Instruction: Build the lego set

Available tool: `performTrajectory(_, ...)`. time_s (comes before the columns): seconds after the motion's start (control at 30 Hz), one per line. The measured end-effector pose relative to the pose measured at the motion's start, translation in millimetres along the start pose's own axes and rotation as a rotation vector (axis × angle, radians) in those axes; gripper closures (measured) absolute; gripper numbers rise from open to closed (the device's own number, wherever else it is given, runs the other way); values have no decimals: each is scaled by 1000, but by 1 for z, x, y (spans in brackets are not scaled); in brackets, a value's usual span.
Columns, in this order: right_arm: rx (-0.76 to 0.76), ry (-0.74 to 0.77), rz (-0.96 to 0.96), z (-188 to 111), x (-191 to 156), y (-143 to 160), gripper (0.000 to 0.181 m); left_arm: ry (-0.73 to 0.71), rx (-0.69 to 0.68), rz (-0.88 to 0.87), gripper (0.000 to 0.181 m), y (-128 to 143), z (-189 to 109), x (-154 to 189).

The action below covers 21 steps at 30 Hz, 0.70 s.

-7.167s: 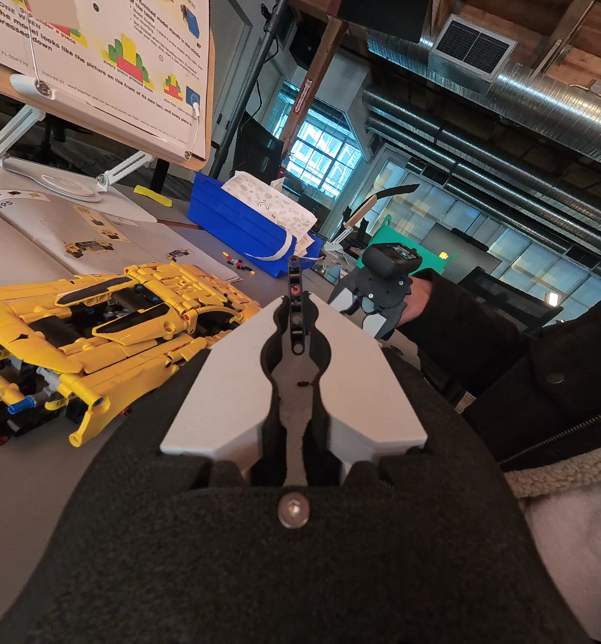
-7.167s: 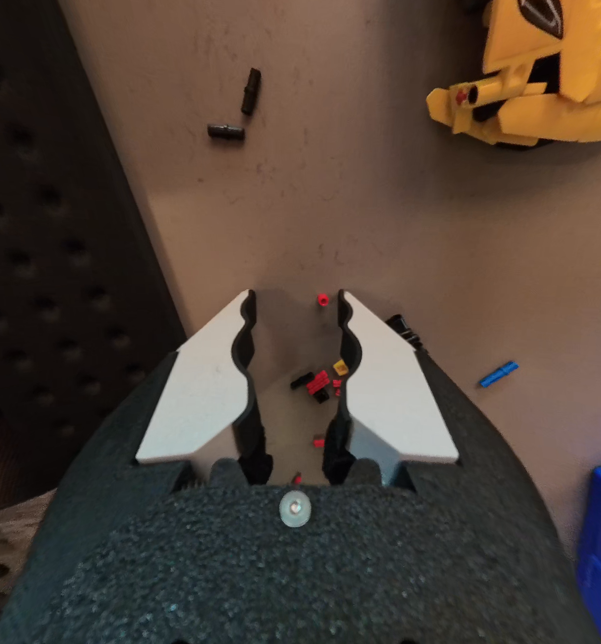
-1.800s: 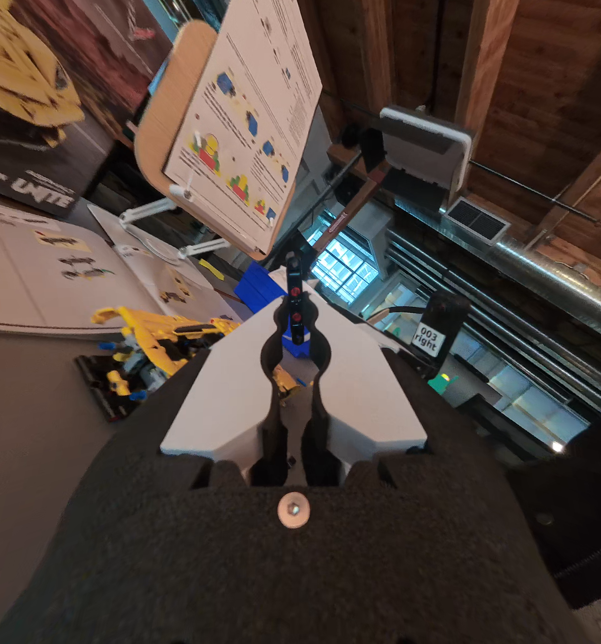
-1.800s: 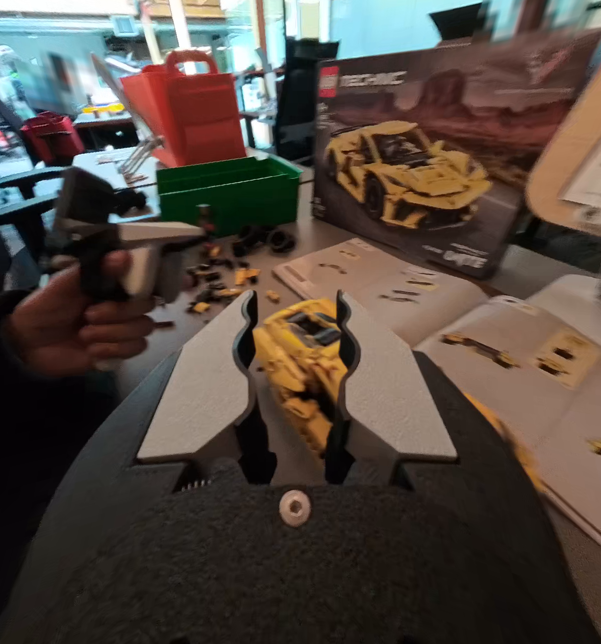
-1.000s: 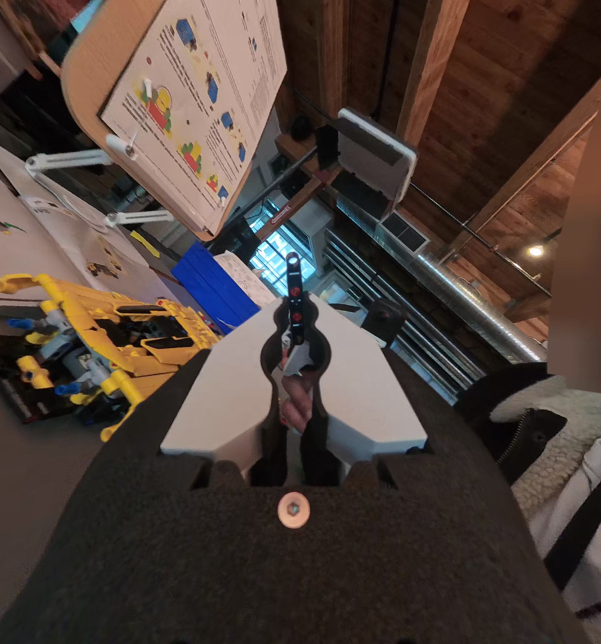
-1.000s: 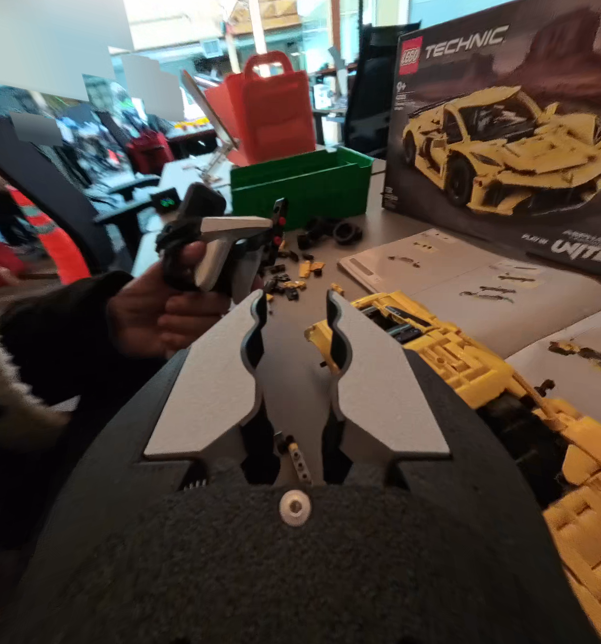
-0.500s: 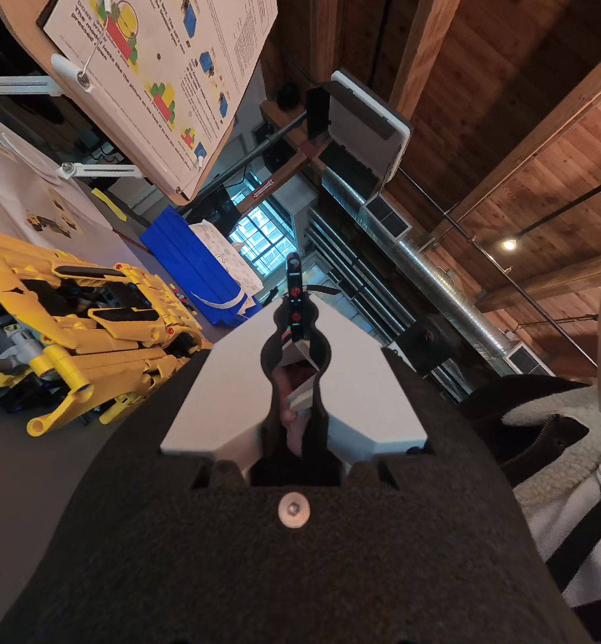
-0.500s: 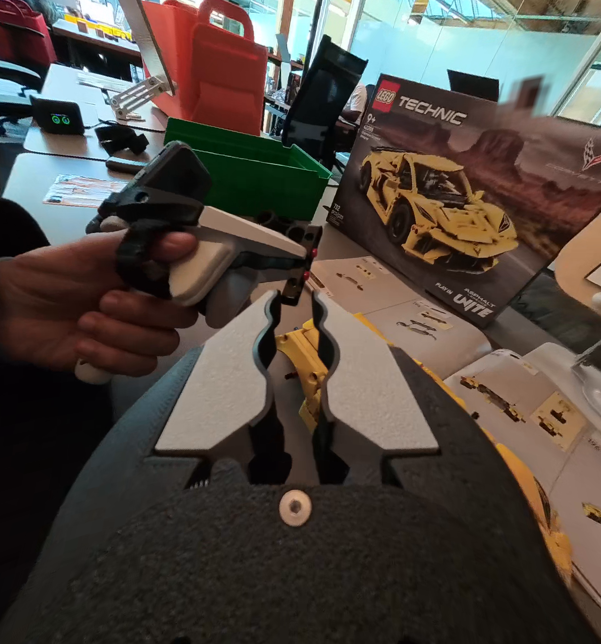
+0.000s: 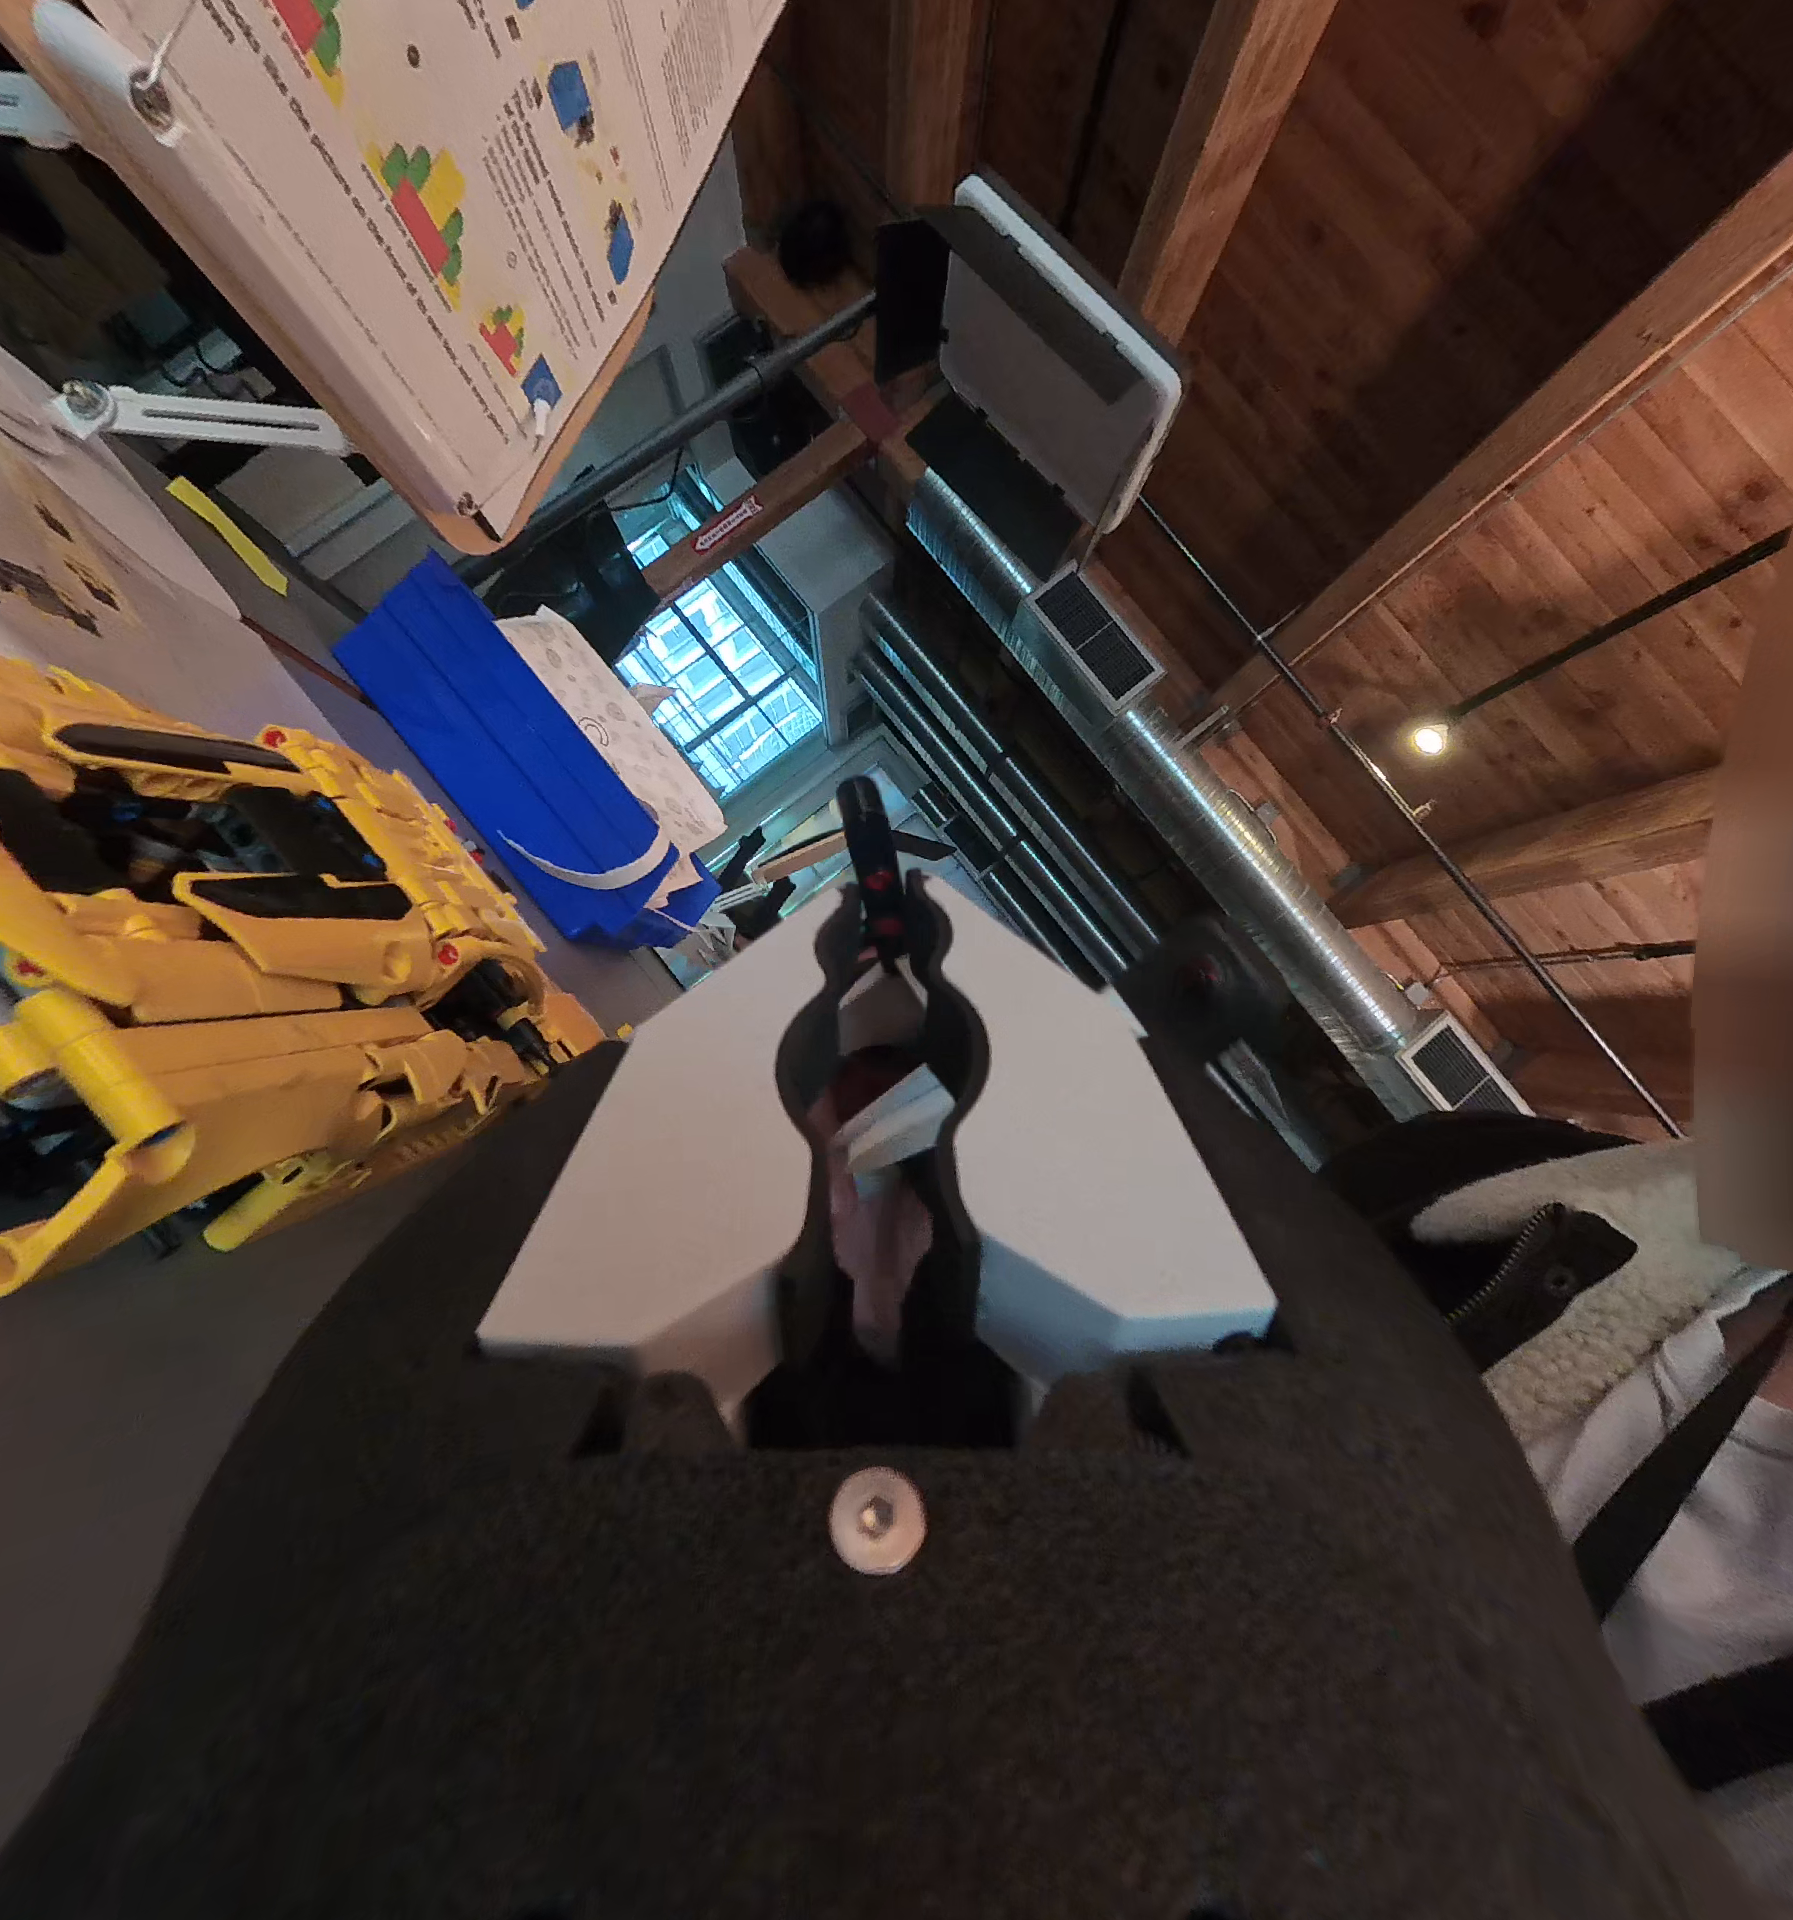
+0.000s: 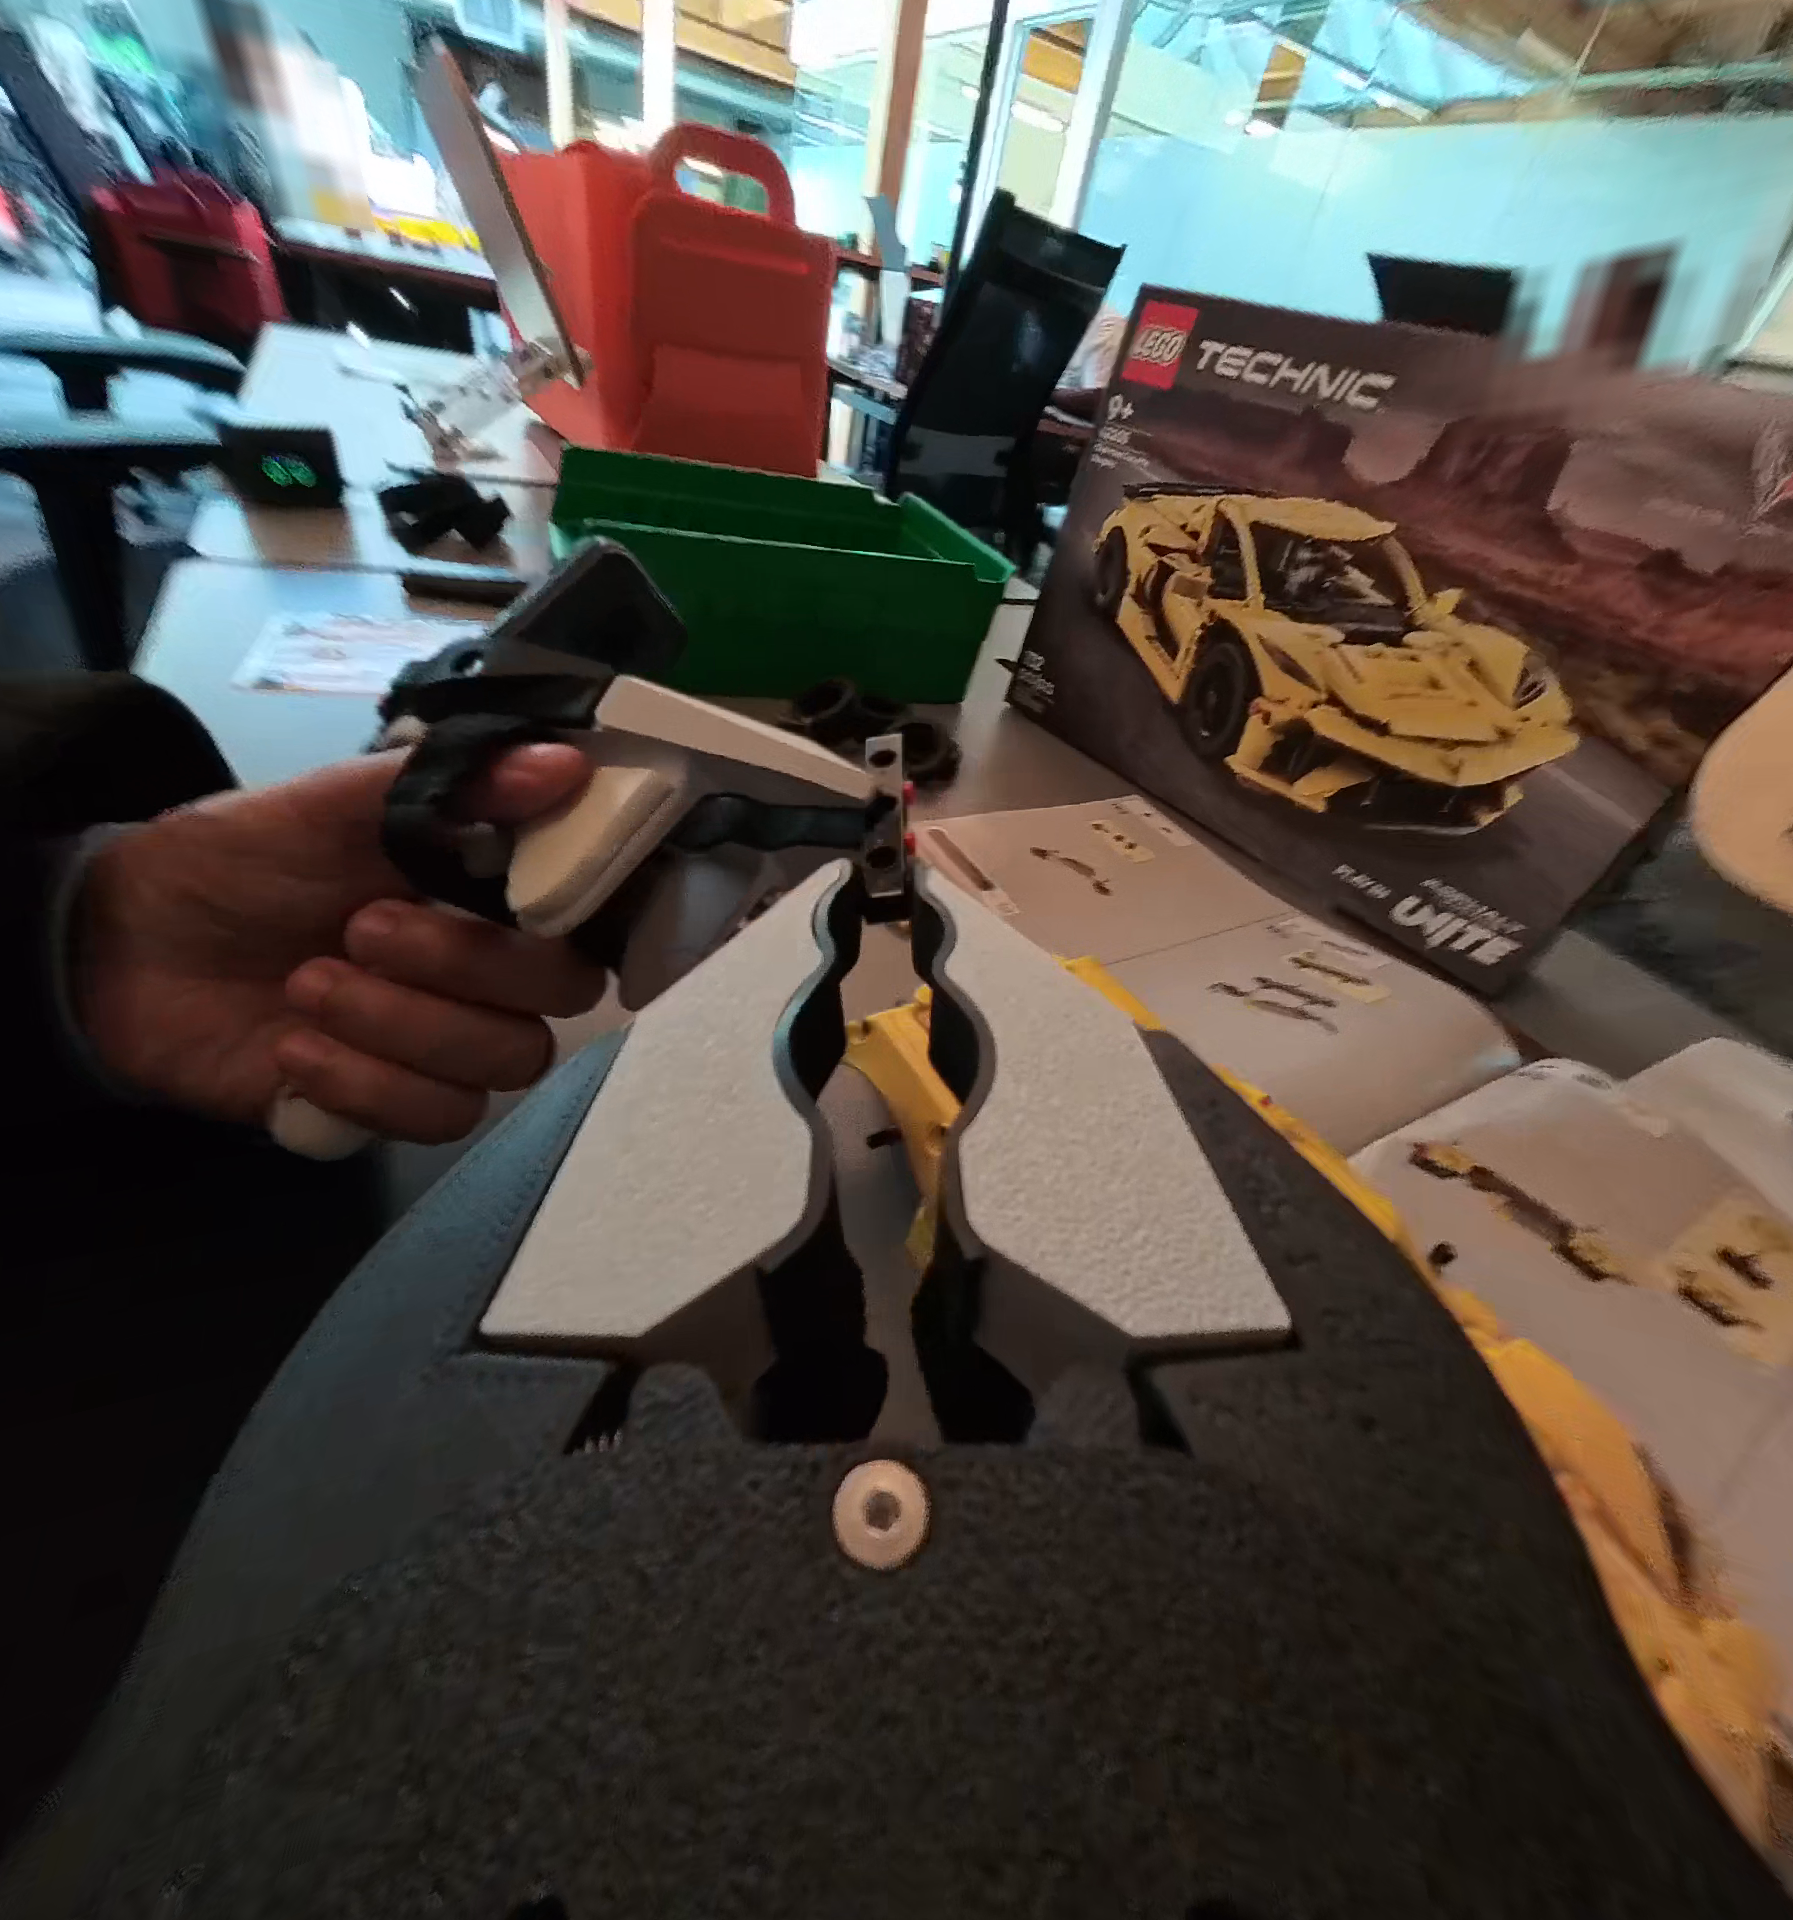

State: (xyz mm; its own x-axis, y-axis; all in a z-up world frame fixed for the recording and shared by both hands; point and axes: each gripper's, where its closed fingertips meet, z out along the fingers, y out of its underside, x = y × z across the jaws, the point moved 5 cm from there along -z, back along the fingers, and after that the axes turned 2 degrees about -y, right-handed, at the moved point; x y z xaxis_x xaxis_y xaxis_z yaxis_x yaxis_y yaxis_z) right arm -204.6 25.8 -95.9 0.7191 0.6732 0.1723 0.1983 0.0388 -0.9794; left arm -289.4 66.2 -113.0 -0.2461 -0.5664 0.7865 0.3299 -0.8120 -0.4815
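The yellow car (image 9: 217, 997) sits on the table off to the left of the left gripper (image 9: 876, 914), and in the right wrist view a strip of its yellow body shows just below and beyond the right gripper (image 10: 884, 899). Its bodywork looks largely put together: panels, black inserts and red pins are in place. I'd judge the build well along but not finished, since loose black rings (image 10: 871, 717) lie by the green bin (image 10: 778, 582) and the instruction booklet (image 10: 1183, 894) is spread open past the right gripper.

The left gripper is clamped on a short black beam (image 10: 884, 831) with red pins, holding it upright in the air. The right gripper's fingertips sit on either side of the beam's lower end, nearly closed; whether they actually pinch it I cannot tell. It looks like a handover or regrip before the beam goes onto the car.
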Motion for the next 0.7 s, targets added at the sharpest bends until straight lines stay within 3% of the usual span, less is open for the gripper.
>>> performTrajectory(0.27, 148, -275, 603, -16, 28, 1, 175, -26, 36, 44, 161, -6, -2, 1)
performTrajectory(0.37, 77, -91, 334, -13, 27, 4, 175, -85, 6, 118, 153, -1, 2, 0)
performTrajectory(0.57, -105, 317, -562, 1, 0, 11, 174, -173, -22, 190, 150, 4, 7, -3)
performTrajectory(0.63, -119, 337, -721, 4, -9, 15, 175, -197, -25, 180, 150, 4, 6, -6)
performTrajectory(0.7, -116, 306, -754, 5, -16, 16, 175, -208, -25, 158, 150, 4, 5, -9)
